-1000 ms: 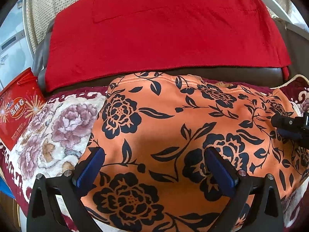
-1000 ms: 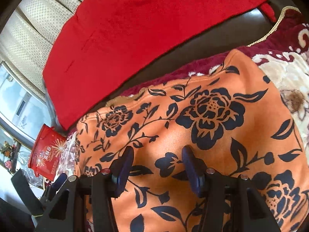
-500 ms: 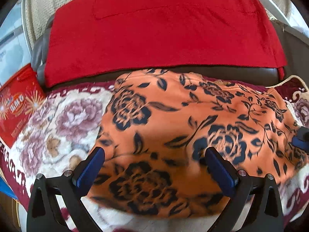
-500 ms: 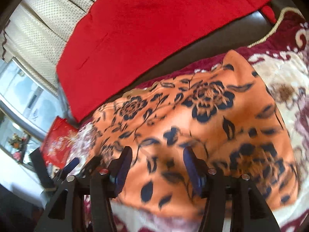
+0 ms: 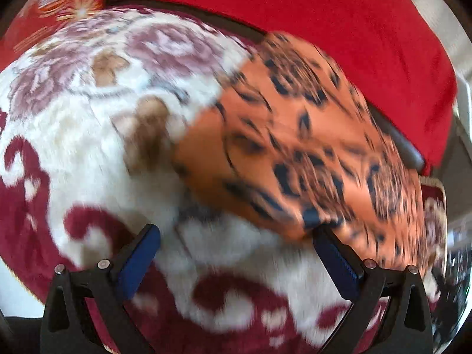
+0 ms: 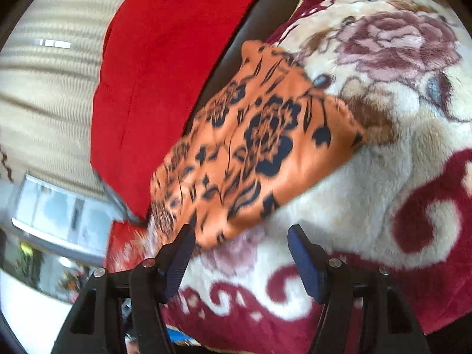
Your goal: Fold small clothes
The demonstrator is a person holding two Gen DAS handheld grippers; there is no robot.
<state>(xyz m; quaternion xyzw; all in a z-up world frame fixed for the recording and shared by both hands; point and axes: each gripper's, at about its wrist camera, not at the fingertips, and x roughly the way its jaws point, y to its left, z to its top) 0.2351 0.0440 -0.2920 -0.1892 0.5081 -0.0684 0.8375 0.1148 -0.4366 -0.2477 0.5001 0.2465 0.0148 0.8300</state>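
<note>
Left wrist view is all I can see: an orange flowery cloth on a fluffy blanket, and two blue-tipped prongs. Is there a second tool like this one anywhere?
Observer: Yes. The right gripper shows in its own camera. Its jaws are open and have just been opening, with no cloth pinched between them.
Operator: Is it close to the orange cloth?
Observer: The near edge of the orange garment lies just ahead of its left finger.
Operator: Anything in that view that I am missing?
Observer: A bright window low on the left, beyond the red cloth.
</note>
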